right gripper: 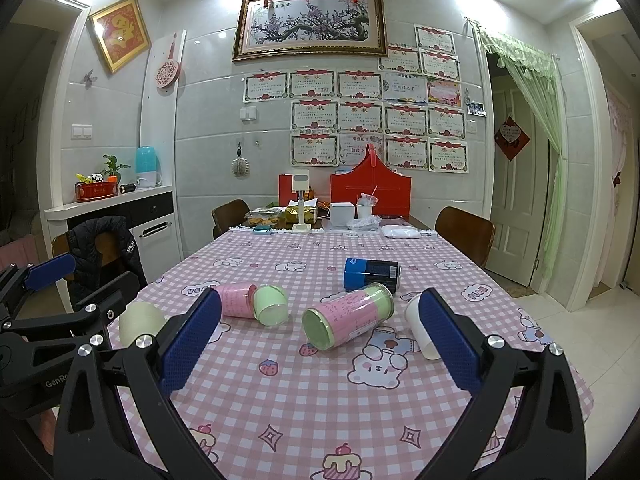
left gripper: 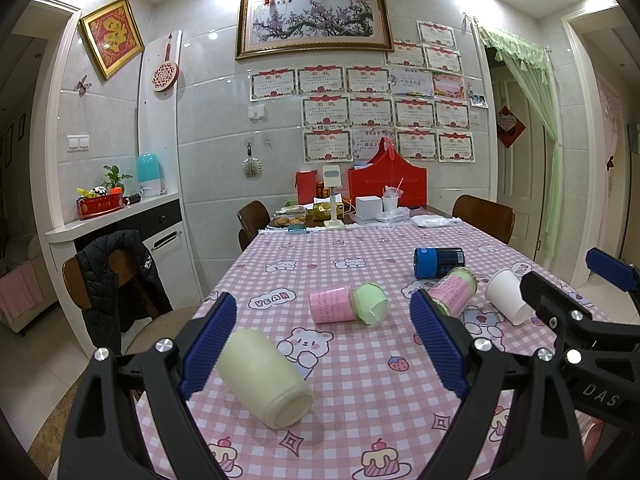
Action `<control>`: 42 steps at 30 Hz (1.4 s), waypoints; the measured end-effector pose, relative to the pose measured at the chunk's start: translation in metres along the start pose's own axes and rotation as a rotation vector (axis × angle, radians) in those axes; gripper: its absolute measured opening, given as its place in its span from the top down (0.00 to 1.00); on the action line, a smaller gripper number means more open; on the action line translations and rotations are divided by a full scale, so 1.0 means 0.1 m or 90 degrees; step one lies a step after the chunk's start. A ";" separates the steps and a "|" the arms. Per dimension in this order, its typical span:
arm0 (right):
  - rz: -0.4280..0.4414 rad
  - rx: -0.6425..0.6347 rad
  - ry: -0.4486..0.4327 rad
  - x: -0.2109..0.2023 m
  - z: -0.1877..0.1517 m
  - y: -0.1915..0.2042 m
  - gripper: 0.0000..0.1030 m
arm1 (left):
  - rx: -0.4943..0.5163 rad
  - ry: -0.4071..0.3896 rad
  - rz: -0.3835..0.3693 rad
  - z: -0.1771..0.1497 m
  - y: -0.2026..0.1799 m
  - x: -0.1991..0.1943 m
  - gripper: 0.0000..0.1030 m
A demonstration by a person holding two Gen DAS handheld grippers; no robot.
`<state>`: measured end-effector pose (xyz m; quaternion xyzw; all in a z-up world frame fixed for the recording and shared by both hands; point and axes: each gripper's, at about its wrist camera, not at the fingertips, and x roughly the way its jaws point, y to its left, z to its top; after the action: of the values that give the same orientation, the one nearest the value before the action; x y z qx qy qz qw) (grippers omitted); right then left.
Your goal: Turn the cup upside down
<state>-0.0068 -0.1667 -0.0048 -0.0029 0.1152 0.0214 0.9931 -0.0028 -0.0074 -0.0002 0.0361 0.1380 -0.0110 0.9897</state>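
Several cups lie on their sides on the pink checked tablecloth [left gripper: 360, 380]. A cream cup [left gripper: 264, 378] lies near my left gripper [left gripper: 324, 346], against its left finger; the gripper is open and empty. A pink and green cup [left gripper: 348, 304] lies in the middle. A second pink and green cup [right gripper: 346, 316] lies ahead of my right gripper [right gripper: 320, 344], which is open and empty. A white paper cup [right gripper: 418, 328] lies by its right finger. A blue can-like cup [right gripper: 372, 274] lies farther back.
The table's far end holds a red bag [right gripper: 370, 194], a white box [right gripper: 342, 214], food trays and a small stand. Wooden chairs [right gripper: 464, 234] stand at both sides; one on the left carries a black jacket [left gripper: 116, 276]. A doorway is at right.
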 end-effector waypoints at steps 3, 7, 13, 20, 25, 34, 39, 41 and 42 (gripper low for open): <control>0.000 0.000 0.000 0.00 0.00 0.00 0.07 | -0.001 0.000 -0.001 0.00 0.00 0.00 0.16; 0.001 0.001 0.000 0.00 0.00 -0.01 0.07 | 0.000 0.001 -0.001 0.00 0.00 0.00 0.16; 0.000 0.001 0.000 0.00 0.00 -0.02 0.07 | 0.000 0.003 0.000 0.01 -0.04 0.02 0.16; 0.001 0.002 0.001 0.01 0.00 -0.03 0.07 | 0.001 0.003 -0.001 0.01 -0.03 0.02 0.16; 0.001 0.003 0.002 0.01 -0.01 -0.05 0.07 | 0.000 0.003 -0.002 0.01 -0.04 0.02 0.16; 0.002 0.005 0.005 0.03 -0.04 -0.07 0.07 | 0.004 0.007 0.000 -0.06 -0.04 0.08 0.16; 0.002 0.005 0.006 0.04 -0.05 -0.08 0.07 | 0.004 0.009 -0.001 -0.08 -0.03 0.10 0.16; 0.001 0.006 0.007 0.04 -0.06 -0.06 0.07 | 0.005 0.010 -0.001 -0.10 -0.04 0.12 0.16; 0.002 0.006 0.007 0.04 -0.06 -0.06 0.07 | 0.005 0.010 0.000 -0.10 -0.04 0.12 0.16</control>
<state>-0.0038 -0.1723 -0.0120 0.0016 0.1208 0.0221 0.9924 0.0059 -0.0105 -0.0135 0.0398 0.1459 -0.0115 0.9884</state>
